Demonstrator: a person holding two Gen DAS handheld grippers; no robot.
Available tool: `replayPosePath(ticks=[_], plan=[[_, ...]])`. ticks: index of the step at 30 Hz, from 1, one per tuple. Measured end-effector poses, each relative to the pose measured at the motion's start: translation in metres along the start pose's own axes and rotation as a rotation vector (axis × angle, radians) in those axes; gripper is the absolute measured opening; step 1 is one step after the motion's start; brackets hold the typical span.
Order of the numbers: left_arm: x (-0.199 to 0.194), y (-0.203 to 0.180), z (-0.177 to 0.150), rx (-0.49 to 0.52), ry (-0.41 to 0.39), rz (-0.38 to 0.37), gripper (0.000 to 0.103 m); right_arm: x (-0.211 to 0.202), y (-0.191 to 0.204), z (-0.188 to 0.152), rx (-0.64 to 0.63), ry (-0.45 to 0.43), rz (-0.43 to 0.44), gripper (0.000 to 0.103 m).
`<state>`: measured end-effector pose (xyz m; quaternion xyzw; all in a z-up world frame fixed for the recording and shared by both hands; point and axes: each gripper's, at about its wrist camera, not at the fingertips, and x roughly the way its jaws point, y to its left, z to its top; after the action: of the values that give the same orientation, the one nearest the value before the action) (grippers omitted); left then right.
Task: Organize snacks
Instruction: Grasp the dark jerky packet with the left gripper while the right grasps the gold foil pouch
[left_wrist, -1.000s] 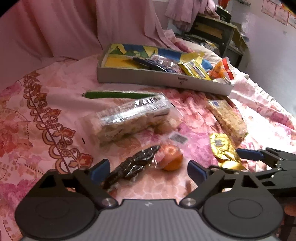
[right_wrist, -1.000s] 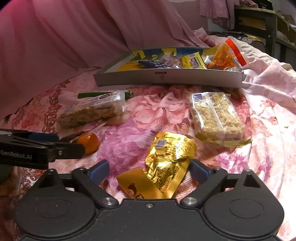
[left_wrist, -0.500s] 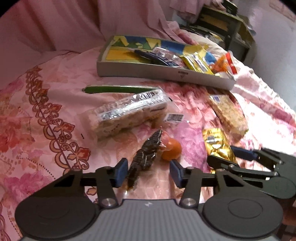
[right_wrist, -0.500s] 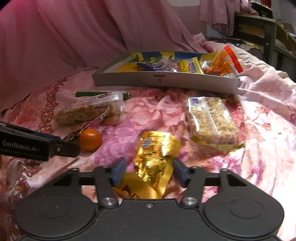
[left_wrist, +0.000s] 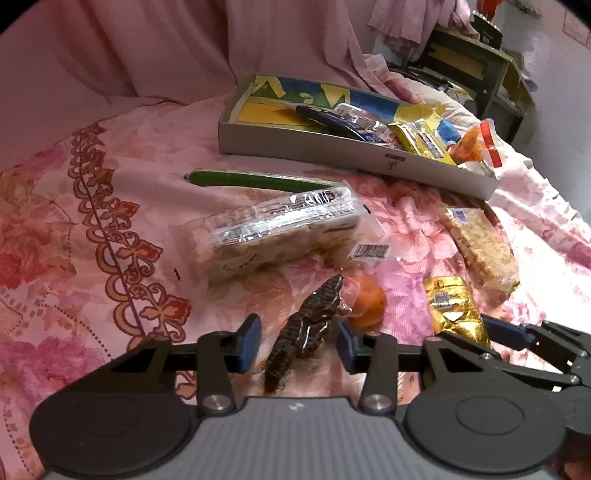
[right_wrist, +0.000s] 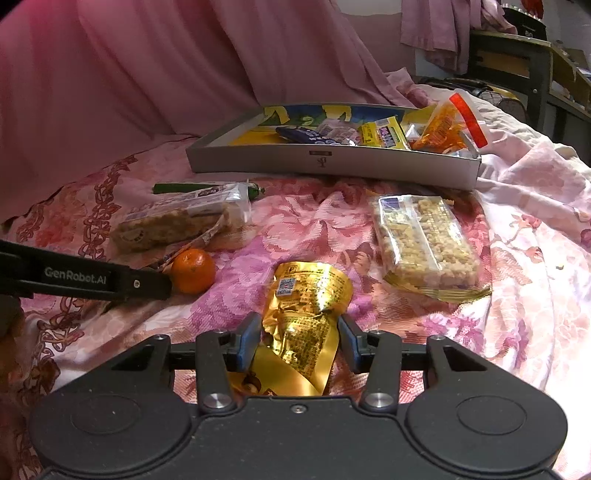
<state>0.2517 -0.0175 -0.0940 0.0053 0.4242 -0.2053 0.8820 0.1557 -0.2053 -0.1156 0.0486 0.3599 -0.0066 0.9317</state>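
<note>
Snacks lie scattered on the pink floral bedspread (right_wrist: 517, 295), near side of the shallow grey cardboard tray (right_wrist: 332, 162), which already holds several packets at the far end.

Left tool (left_wrist: 295, 341): fingers partly closed around the dark crinkly foil-wrapped bar (left_wrist: 308, 328). The right pad looks to be at the wrapper, the left pad shows a gap. Grip not seated; counted as released.

Right tool (right_wrist: 297, 341): clenched on the near end of the crumpled gold foil pouch (right_wrist: 306, 306), both pads pressing its sides.

Risks, as judged:
- Dark bar lies slantwise between the pads; closing may pinch wrapper only, so it could twist or slip on lifting.
- Small orange mandarin (left_wrist: 367, 304) touches the bar's far end and may roll off when the bar moves.
- Gold pouch is slick and held by one end; it may sag or slide out.
- The two tools sit close together; lifting at once could make them collide.
</note>
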Motion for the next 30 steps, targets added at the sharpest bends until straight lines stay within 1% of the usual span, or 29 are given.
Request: replayPosePath(ticks=[2, 3, 9, 11, 12, 15, 16, 19, 23, 27, 28, 30], plan=[[-0.002, 0.0, 0.0, -0.007, 0.005, -0.007, 0.038, 0.001, 0.001, 0.0, -0.006, 0.005, -0.002, 0.049], [-0.003, -0.001, 0.001, -0.01, 0.009, -0.006, 0.037, 0.001, 0.001, 0.0, -0.008, 0.007, -0.001, 0.05], [-0.007, -0.008, 0.003, -0.045, 0.064, -0.021, 0.034, 0.002, 0.002, 0.0, -0.015, 0.024, -0.001, 0.056], [-0.008, -0.01, 0.004, -0.082, 0.088, -0.036, 0.034, 0.002, 0.003, 0.0, -0.016, 0.026, 0.0, 0.057], [-0.009, -0.01, 0.004, -0.107, 0.102, -0.045, 0.024, 0.001, 0.003, 0.0, -0.015, 0.029, 0.001, 0.057], [-0.01, -0.009, 0.0, -0.182, 0.141, -0.07, 0.023, -0.001, 0.002, 0.0, -0.01, 0.041, 0.001, 0.059], [-0.01, -0.009, -0.001, -0.19, 0.143, -0.075, 0.023, -0.002, 0.002, 0.001, -0.009, 0.045, 0.001, 0.059], [-0.009, -0.009, -0.004, -0.17, 0.146, -0.069, 0.023, -0.003, 0.003, 0.0, -0.019, 0.052, 0.002, 0.061], [-0.006, 0.001, -0.004, -0.217, 0.149, -0.092, 0.023, -0.004, 0.003, -0.001, -0.016, 0.055, 0.002, 0.062], [-0.003, 0.007, -0.004, -0.242, 0.126, -0.1, 0.023, -0.002, 0.006, -0.002, -0.026, 0.056, -0.002, 0.064], [-0.003, 0.008, -0.004, -0.245, 0.119, -0.098, 0.023, -0.002, 0.006, -0.002, -0.027, 0.055, -0.002, 0.064], [-0.002, 0.008, -0.004, -0.25, 0.099, -0.084, 0.023, -0.004, 0.005, -0.001, -0.016, 0.049, 0.005, 0.057]])
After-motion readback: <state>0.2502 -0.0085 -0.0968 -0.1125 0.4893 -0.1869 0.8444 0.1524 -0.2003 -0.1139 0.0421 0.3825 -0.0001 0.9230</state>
